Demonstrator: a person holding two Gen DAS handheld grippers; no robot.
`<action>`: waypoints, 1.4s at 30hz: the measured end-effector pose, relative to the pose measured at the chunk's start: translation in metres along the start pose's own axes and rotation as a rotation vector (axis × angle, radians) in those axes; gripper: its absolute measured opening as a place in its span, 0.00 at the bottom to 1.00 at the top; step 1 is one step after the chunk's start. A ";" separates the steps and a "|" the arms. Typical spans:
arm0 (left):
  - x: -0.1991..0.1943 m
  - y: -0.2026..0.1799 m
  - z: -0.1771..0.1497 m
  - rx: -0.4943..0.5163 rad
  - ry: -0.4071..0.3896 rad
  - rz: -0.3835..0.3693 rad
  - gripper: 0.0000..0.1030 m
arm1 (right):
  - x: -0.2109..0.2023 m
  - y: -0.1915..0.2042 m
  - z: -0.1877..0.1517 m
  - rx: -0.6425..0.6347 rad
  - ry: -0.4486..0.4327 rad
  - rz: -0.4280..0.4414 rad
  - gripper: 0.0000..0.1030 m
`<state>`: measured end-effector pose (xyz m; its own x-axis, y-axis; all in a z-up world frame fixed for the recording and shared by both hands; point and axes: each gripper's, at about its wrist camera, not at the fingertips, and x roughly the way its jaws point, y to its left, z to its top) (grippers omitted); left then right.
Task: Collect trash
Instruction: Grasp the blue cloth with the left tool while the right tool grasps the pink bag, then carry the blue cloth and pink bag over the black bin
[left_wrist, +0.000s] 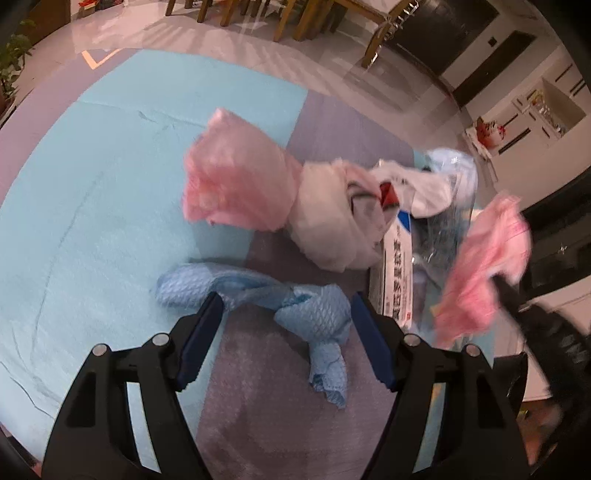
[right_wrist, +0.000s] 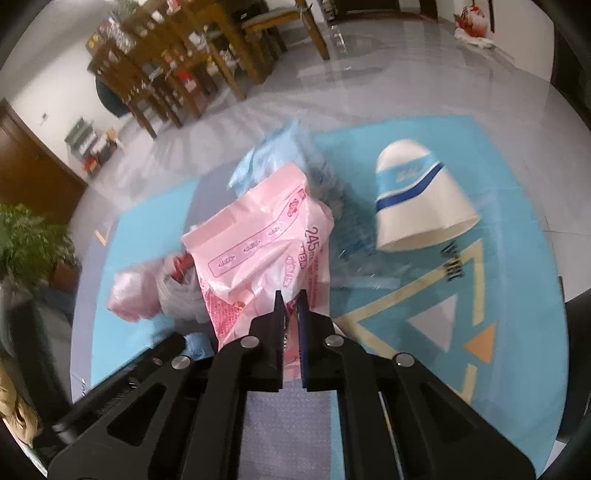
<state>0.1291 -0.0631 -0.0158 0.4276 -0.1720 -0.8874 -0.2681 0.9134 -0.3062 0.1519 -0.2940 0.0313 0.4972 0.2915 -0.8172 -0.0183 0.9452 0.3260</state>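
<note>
Pinching the pink printed wrapper (right_wrist: 258, 243) in my right gripper (right_wrist: 291, 299), I see its jaws clamped tight on the plastic's lower edge. My left gripper (left_wrist: 286, 306) stands half open around a twisted blue cloth (left_wrist: 295, 306) on the floor mat (left_wrist: 92, 192), pads not pressing it. Crowding close are a pink plastic bag (left_wrist: 229, 181), a white wad of bags (left_wrist: 332, 221), clear crinkled plastic (right_wrist: 347, 225) and a tipped paper cup (right_wrist: 417, 195). Wooden chairs (right_wrist: 177, 74) stand well beyond.
</note>
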 end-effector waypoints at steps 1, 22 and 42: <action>0.001 -0.002 -0.001 0.009 0.001 0.009 0.70 | -0.004 -0.001 0.001 0.004 -0.014 0.003 0.07; -0.043 -0.020 -0.014 0.097 -0.088 -0.041 0.35 | -0.042 -0.025 0.012 0.102 -0.105 -0.028 0.07; -0.095 -0.031 -0.017 0.154 -0.278 -0.088 0.35 | -0.022 -0.035 0.012 0.133 -0.045 -0.125 0.07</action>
<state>0.0824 -0.0815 0.0727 0.6684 -0.1647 -0.7253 -0.0950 0.9483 -0.3029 0.1517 -0.3356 0.0431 0.5263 0.1630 -0.8345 0.1600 0.9449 0.2855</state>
